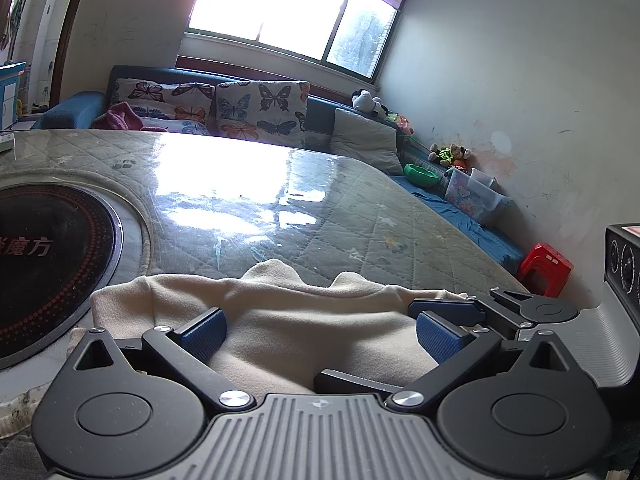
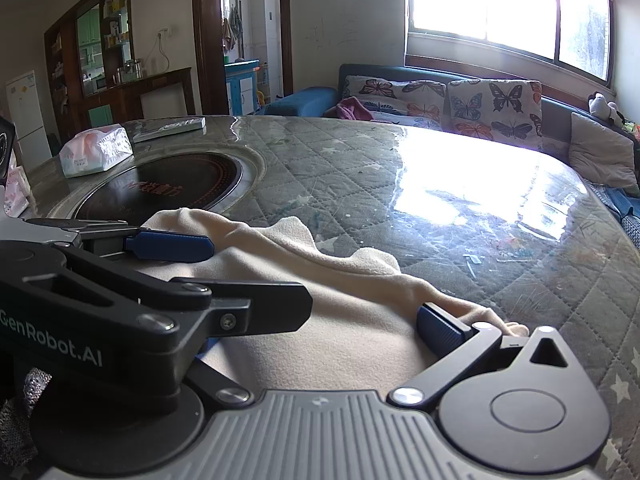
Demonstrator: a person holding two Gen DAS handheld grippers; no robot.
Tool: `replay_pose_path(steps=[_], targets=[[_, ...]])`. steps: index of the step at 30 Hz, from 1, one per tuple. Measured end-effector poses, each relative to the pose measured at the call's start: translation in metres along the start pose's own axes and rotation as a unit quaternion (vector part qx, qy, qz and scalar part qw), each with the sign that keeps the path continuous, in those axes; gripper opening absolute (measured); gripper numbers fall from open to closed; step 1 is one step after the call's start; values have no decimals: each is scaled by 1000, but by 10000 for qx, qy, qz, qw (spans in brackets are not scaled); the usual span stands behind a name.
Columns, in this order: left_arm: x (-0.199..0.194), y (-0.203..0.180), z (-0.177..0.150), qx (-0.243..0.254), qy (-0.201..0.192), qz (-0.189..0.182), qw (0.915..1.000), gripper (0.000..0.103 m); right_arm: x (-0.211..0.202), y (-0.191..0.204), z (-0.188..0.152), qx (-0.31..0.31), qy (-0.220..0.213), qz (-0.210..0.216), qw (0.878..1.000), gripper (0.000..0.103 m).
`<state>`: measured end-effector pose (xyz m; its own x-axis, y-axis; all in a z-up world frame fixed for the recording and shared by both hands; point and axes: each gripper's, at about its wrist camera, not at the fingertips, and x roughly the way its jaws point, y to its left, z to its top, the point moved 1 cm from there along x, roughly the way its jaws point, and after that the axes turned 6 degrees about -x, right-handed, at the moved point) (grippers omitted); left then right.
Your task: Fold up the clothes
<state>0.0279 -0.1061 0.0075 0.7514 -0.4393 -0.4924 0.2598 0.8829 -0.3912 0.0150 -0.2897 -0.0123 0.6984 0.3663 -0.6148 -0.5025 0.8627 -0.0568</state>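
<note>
Lying on the big quilted table (image 1: pixel 360 216), right beside the round black cooktop (image 1: pixel 48 264), is a cream fleece cloth (image 1: pixel 304 328), with the left gripper (image 1: pixel 320 330) and right gripper (image 2: pixel 320 316) both wide open over it

"GenRobot.AI" on left gripper (image 2: pixel 168 246); "魔方" on black cooktop (image 1: pixel 48 256)

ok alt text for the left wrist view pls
An open left gripper sits low over a cream cloth on a quilted table. The right gripper lies across the cloth's right side, and a black round hob is at left.
</note>
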Motion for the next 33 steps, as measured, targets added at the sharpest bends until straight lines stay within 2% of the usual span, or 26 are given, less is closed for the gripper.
replay_pose_path(steps=[33], targets=[[0, -4, -2, 0, -2, 24, 10000, 103, 0, 3, 0, -40, 15, -45, 10000, 103]])
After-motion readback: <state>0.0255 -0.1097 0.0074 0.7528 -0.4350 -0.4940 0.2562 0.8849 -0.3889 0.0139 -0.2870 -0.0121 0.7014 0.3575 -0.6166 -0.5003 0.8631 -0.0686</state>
